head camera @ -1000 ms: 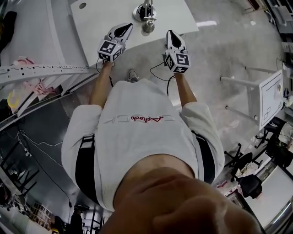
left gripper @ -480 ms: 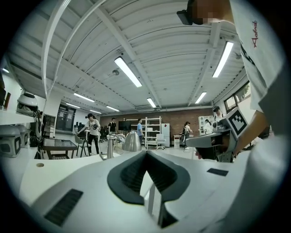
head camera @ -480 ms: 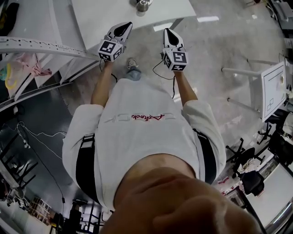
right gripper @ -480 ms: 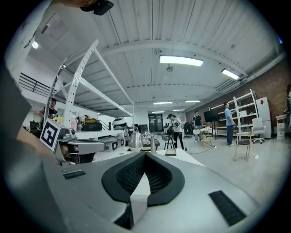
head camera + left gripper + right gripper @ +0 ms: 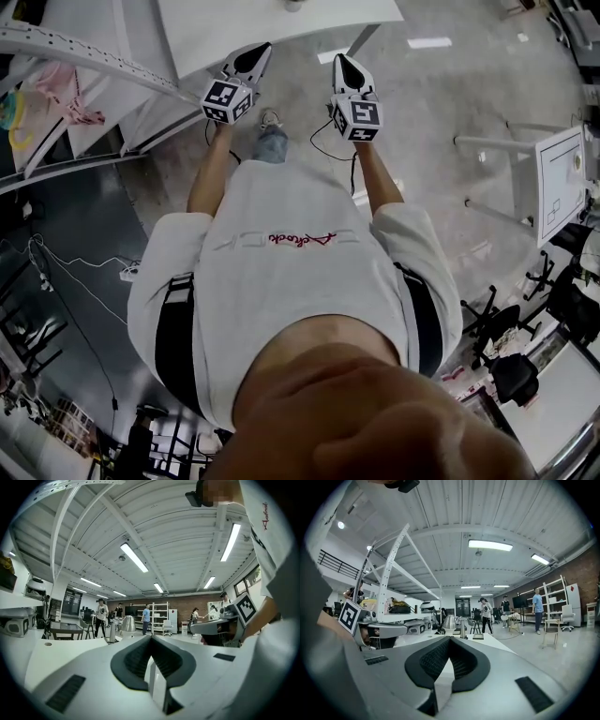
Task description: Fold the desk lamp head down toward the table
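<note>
The desk lamp, silver with a cone-shaped head [image 5: 126, 624] on a short post, stands far off on the white table [image 5: 42, 653] in the left gripper view. In the right gripper view its head [image 5: 449, 622] and post [image 5: 462, 629] show beyond the jaws. The head view cuts it off; only the table's near edge [image 5: 281, 28] shows. My left gripper [image 5: 258, 52] [image 5: 151, 637] and right gripper [image 5: 340, 64] [image 5: 450, 639] point level toward the table, side by side, short of its edge. Both are shut with nothing held.
A white perforated rack frame [image 5: 84, 56] with pink cloth [image 5: 75, 108] stands at the left. A whiteboard stand [image 5: 555, 183] and chairs are at the right. Several people [image 5: 100, 616] and shelves [image 5: 159, 618] are in the far background. Cables [image 5: 84, 309] lie on the floor.
The table and lamp have slid up and out of the head view as the person moved back from them. Both grippers stayed shut and side by side.
</note>
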`<act>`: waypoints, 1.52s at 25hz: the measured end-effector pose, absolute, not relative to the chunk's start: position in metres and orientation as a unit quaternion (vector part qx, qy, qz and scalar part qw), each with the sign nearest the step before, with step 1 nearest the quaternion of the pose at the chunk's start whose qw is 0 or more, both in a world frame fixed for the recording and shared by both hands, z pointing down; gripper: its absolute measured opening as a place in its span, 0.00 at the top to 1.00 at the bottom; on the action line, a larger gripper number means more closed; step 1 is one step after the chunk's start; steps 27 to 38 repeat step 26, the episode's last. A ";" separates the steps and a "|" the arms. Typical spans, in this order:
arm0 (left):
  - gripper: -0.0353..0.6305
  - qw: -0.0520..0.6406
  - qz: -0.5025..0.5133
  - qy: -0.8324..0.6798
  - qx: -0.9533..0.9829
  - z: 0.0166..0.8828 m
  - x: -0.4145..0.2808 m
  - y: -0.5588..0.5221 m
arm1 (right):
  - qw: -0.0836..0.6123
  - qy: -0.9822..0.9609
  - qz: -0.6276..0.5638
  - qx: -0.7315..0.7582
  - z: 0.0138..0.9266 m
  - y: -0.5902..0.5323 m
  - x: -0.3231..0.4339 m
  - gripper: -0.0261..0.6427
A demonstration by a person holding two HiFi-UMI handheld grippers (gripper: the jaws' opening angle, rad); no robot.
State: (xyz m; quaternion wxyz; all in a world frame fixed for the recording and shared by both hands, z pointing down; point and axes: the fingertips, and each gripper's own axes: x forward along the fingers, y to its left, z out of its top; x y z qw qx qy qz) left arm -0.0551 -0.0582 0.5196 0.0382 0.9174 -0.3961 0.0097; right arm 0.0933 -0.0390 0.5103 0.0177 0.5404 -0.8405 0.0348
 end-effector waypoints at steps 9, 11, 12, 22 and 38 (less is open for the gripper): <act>0.91 0.039 0.012 -0.395 0.918 0.523 -0.051 -0.045 | 0.016 -0.842 0.031 0.538 0.510 -0.027 0.092 0.95; 0.91 0.039 0.011 -0.395 0.918 0.522 -0.049 -0.046 | 0.016 -0.842 0.030 0.538 0.509 -0.028 0.094 0.95; 0.91 0.039 0.010 -0.395 0.918 0.521 -0.049 -0.046 | 0.016 -0.842 0.029 0.538 0.509 -0.028 0.095 0.95; 0.91 0.039 0.012 -0.395 0.918 0.522 -0.048 -0.049 | 0.018 -0.843 0.027 0.537 0.508 -0.032 0.095 0.95; 0.91 0.040 0.014 -0.396 0.917 0.523 -0.048 -0.052 | 0.019 -0.844 0.029 0.535 0.509 -0.035 0.095 0.95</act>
